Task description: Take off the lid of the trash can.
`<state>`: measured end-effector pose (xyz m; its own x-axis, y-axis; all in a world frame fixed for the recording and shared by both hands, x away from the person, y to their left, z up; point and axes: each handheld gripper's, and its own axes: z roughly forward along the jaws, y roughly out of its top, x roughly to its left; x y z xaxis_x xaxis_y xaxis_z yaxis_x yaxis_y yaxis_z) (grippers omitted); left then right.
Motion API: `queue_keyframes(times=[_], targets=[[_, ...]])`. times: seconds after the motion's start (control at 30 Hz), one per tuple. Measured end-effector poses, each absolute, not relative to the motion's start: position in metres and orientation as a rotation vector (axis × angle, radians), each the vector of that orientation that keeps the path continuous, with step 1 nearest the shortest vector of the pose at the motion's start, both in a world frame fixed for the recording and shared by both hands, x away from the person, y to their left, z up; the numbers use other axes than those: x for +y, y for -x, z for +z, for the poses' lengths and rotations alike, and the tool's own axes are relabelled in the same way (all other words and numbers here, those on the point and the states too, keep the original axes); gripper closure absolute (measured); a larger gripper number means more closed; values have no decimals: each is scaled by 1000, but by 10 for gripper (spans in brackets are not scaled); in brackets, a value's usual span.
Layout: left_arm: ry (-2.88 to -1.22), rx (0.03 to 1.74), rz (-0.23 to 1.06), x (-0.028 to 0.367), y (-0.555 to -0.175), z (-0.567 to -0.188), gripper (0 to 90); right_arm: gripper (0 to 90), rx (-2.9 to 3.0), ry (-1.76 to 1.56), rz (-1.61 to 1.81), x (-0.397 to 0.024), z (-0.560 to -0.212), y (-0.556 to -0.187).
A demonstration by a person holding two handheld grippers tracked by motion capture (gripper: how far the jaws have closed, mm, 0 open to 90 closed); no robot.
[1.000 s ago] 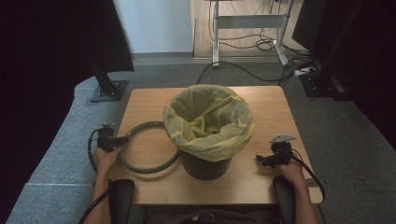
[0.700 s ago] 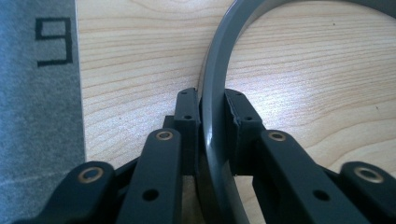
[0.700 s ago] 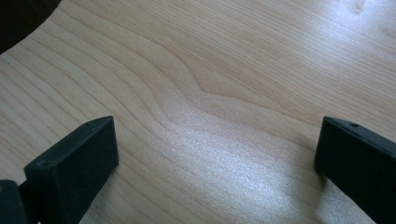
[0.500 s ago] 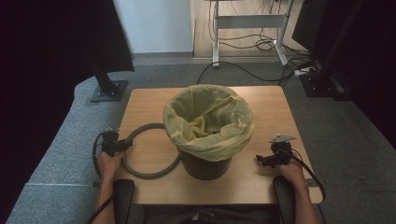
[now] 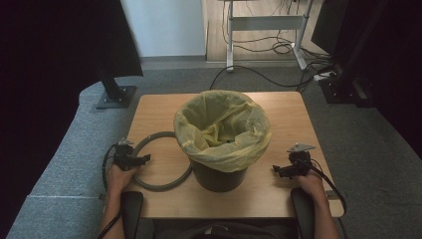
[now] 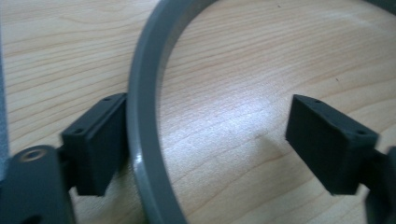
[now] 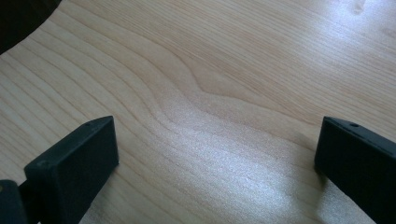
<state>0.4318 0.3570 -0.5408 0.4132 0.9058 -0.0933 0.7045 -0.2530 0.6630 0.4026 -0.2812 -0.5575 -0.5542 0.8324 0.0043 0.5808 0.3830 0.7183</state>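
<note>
The grey ring (image 6: 144,116) is a plain hoop of smooth, matte grey plastic, with a flat band-like wall and a slightly rounded top edge. It lies flat on the wooden table (image 5: 298,129), its far arc reaching toward the foot of the bin.

In the left gripper view, the ring's band runs up between the two black jaws. It lies close against the inner face of the jaw at the left of that view, touching it or nearly so; the other jaw stands well apart from it, with bare wood between. The left gripper (image 6: 205,140) has just been opening its jaws, and they now stand wide, with the ring between them but not pinched. In the high view, the left gripper (image 5: 144,160) sits at the near left arc of the ring (image 5: 164,184), at the table's left front.

The right gripper (image 7: 217,154) also has its jaws spread wide over bare wood, nothing between them. From above, the right gripper (image 5: 277,171) rests near the table's right front edge, well apart from the ring.

Farther back, at the table's middle, stands a dark waste bin (image 5: 219,177) lined with a yellow bag (image 5: 224,129) whose rim is folded down over its edge. The ring lies just beside the bin's left.
</note>
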Motion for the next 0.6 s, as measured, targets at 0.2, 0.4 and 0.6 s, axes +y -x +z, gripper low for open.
queue_keyframes(times=[0.2, 0.4, 0.6], targets=[[-2121, 1326, 458, 346, -433, -545, 36, 0, 2290, -1228, 973, -281, -557, -403], [-2131, 1322, 454, 344, -434, -545, 0, 0, 2290, -1228, 973, -281, -557, -403], [-2141, 1338, 448, 343, -436, -544, 0, 0, 2290, -1228, 973, -281, -557, -403]])
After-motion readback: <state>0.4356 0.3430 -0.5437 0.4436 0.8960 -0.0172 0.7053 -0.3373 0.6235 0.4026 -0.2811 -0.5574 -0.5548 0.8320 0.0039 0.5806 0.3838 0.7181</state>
